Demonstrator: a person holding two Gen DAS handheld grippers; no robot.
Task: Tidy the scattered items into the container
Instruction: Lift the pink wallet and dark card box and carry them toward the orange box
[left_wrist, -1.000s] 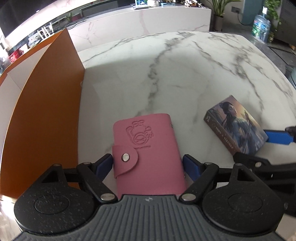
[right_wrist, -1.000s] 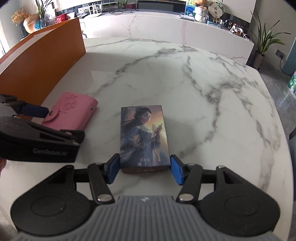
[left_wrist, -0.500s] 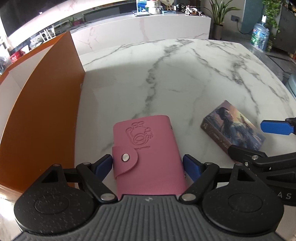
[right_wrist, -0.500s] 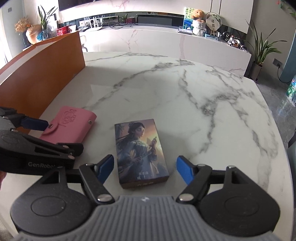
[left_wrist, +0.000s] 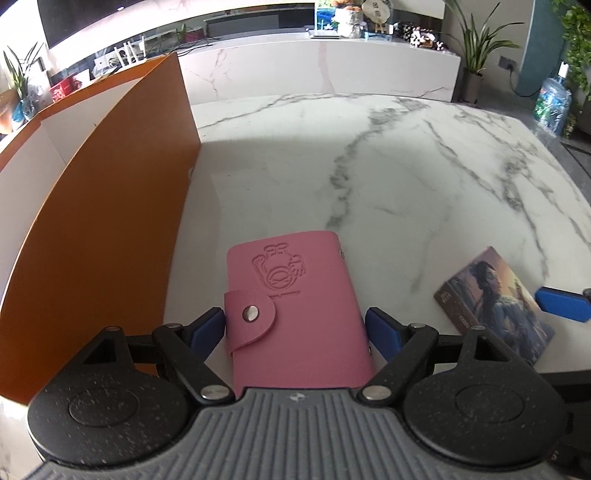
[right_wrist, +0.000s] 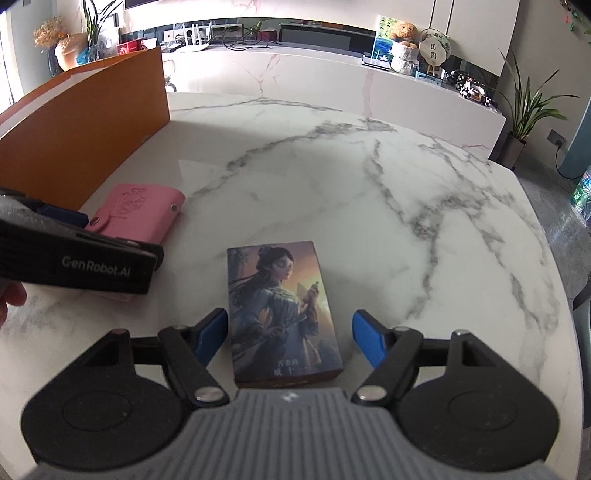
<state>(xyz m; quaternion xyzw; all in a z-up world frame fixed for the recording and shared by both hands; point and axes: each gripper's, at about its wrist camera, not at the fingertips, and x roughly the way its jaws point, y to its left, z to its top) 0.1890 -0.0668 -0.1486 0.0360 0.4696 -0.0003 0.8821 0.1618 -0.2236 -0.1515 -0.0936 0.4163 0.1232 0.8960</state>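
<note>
A pink snap wallet (left_wrist: 295, 306) sits between the blue pads of my left gripper (left_wrist: 295, 317), which is shut on its two long edges. From the right wrist view the wallet (right_wrist: 144, 210) pokes out of that gripper (right_wrist: 74, 258) just above the marble, close to the orange container (right_wrist: 85, 122). An illustrated card box (right_wrist: 282, 310) lies flat on the table between the fingers of my right gripper (right_wrist: 289, 319). That gripper is open, with a clear gap at its right pad. The box (left_wrist: 495, 302) also shows at the right of the left wrist view.
The tall orange container wall (left_wrist: 103, 206) with a white inside stands along the left. The white marble table (right_wrist: 369, 192) stretches ahead and ends at a curved right edge. A low marble counter with plants and ornaments runs behind. A hand (right_wrist: 9, 299) holds the left gripper.
My right gripper's jaws spread off the card box, which now lies free between them. The left wrist view rolled slightly, with the pink wallet staying fixed in its pads.
</note>
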